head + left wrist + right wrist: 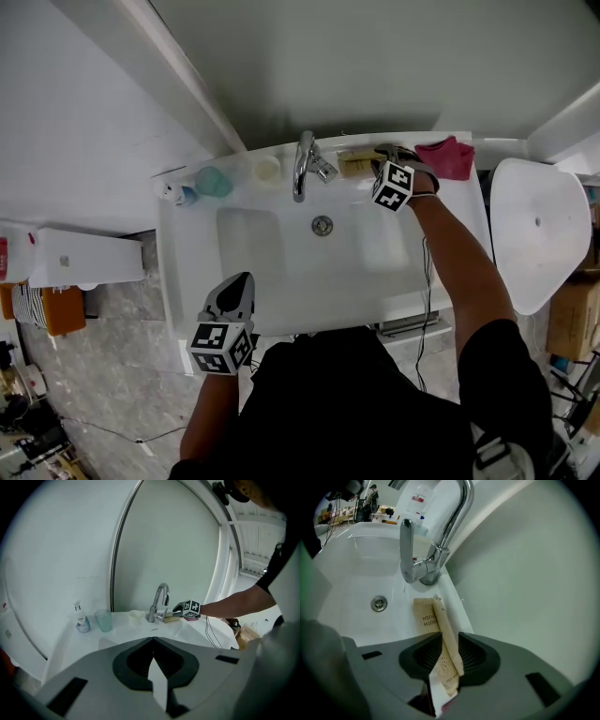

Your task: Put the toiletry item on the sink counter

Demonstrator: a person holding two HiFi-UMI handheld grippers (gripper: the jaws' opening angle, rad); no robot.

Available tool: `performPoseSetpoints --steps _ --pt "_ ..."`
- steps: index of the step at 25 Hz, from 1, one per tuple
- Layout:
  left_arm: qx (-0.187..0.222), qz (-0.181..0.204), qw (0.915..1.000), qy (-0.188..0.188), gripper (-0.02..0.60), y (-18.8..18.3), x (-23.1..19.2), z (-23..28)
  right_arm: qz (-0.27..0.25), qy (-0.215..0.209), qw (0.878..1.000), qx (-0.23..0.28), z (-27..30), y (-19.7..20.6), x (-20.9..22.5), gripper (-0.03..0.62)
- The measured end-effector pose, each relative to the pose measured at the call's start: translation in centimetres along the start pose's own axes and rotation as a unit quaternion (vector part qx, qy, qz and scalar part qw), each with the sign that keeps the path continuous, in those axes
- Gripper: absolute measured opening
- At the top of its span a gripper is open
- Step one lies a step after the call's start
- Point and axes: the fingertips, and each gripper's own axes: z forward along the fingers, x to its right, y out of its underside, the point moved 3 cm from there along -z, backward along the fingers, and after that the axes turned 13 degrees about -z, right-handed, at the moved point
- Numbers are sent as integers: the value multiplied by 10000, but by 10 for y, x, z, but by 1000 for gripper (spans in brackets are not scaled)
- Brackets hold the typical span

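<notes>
Two grippers work at a white sink. Right gripper (373, 165): jaws partly apart astride a paper toothbrush packet (433, 620), apparently not pinching it. The packet's far end lies on the sink counter (459, 216) just beside the faucet (304, 161). Left gripper (236, 289): jaws closed, empty, above the basin's near rim.

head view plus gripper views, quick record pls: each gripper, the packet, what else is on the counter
left gripper: jaws together, empty, at the near rim of the sink
right gripper: jaws apart, packet between them
packet: tan, far end lying on the counter right of the faucet
left of faucet: soap bottle, teal cup, small pale cup
right end: pink cloth
</notes>
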Motion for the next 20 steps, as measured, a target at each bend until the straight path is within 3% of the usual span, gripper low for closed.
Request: performPoseSetpoints --steps 5,9,15,20 --pt "12 -135 9998 -129 5 3 -6 0 -545 -260 9980 -186 23 5 -3 115" --pt "43 -196 9997 -171 5 3 -10 1 -637 -303 9972 -232 34 5 -2 115" --pt "56 -223 9996 -180 5 3 -11 -1 -956 -349 9940 -405 40 7 -1 59" --pt "65 -206 9997 -111 5 4 -13 -1 -1044 -104 9937 -401 29 6 3 42"
